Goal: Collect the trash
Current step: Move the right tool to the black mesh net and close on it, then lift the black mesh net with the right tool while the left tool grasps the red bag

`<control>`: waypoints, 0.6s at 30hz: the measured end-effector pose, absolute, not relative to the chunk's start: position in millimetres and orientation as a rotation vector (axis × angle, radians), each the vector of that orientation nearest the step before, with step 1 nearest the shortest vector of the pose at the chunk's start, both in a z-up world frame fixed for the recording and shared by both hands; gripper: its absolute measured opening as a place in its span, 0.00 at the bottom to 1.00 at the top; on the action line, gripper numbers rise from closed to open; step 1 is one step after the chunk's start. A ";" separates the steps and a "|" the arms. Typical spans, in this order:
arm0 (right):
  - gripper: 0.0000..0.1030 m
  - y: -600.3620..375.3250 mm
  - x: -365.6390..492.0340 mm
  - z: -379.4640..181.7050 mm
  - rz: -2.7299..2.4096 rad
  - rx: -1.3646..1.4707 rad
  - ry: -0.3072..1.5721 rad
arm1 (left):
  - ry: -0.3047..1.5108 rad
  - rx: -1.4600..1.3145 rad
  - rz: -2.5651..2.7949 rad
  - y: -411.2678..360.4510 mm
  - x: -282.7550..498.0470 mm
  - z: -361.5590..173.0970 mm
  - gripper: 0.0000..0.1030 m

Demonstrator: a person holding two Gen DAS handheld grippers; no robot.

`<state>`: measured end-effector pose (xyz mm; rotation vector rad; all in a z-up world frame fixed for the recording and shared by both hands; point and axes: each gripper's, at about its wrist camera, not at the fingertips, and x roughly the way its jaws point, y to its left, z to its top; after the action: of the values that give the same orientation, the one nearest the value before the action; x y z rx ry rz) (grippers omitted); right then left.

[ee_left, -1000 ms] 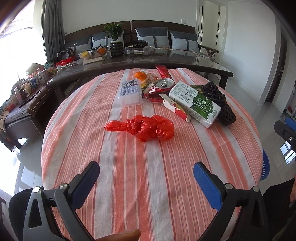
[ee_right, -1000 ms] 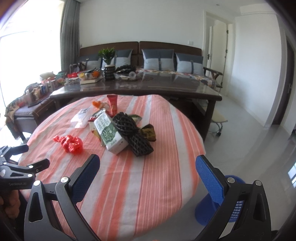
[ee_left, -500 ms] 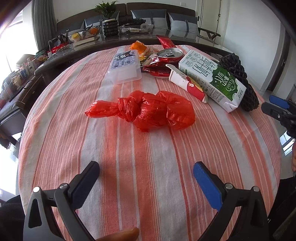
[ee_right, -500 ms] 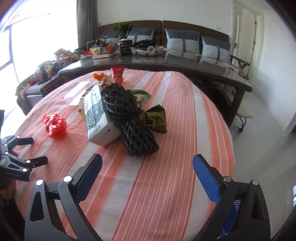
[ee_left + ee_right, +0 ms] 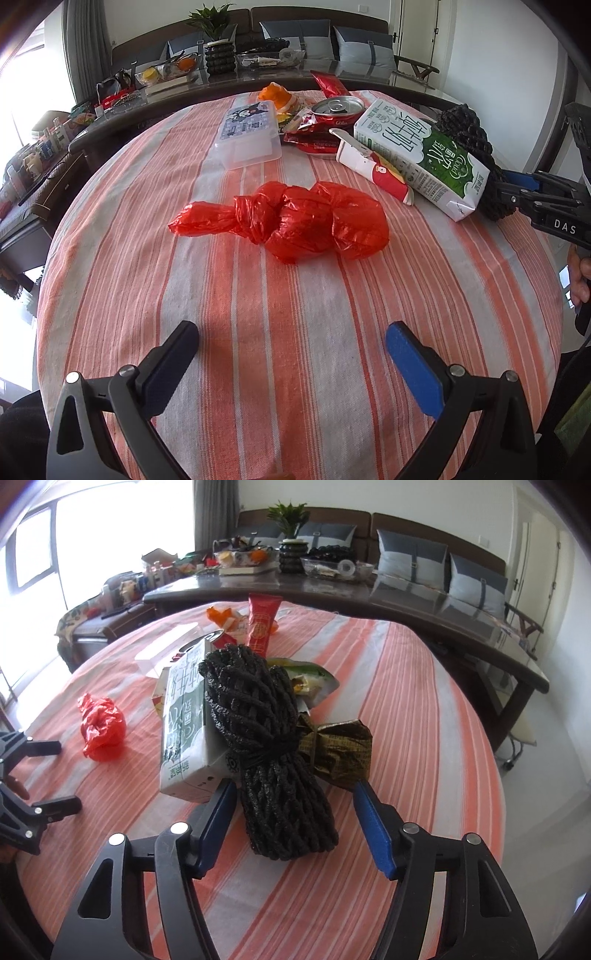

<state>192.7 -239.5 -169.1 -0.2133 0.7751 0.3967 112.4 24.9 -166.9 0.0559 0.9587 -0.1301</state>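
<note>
A knotted red plastic bag (image 5: 295, 221) lies mid-table on the striped cloth, a short way ahead of my left gripper (image 5: 291, 354), which is open and empty. My right gripper (image 5: 295, 812) straddles the near end of a black net bundle (image 5: 273, 738). Its jaws are closing; the left pad is at the bundle's edge and a gap still shows at the right pad. A green-and-white milk carton (image 5: 184, 716) leans against the bundle's left side. A gold wrapper (image 5: 340, 749) lies on its right. The right gripper (image 5: 535, 199) also shows at the bundle's end in the left wrist view.
Behind the bag lie a clear plastic box (image 5: 247, 136), a crushed red can (image 5: 336, 107), a small red-and-white carton (image 5: 373, 166) and a red tube (image 5: 262, 624). A long dark table (image 5: 369, 590) with clutter stands beyond the round table (image 5: 258, 295). A hand (image 5: 580, 277) shows at the right edge.
My right gripper moved forward and down onto the black net bundle and its jaws narrowed around it. My left gripper sank closer to the red bag, then held still.
</note>
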 end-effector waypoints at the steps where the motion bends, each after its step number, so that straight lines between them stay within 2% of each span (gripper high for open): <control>1: 0.45 -238.8 195.4 -169.2 0.400 -0.223 0.775 | 0.960 0.055 -0.129 24.8 112.3 -167.0 1.00; 4: 0.36 -237.3 195.4 -169.3 0.400 -0.204 0.781 | 0.960 0.053 -0.126 25.5 112.8 -166.8 1.00; 6: 0.34 -240.2 193.5 -167.3 0.401 -0.158 0.791 | 0.962 0.056 -0.126 25.4 113.4 -167.1 1.00; 18: 0.34 -260.8 123.2 -152.9 0.368 0.033 0.886 | 0.978 0.075 -0.276 39.2 115.9 -158.9 1.00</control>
<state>123.2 -260.8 -152.9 0.0335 0.8865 0.3677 115.9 39.2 -158.9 0.0746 0.9782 -0.2757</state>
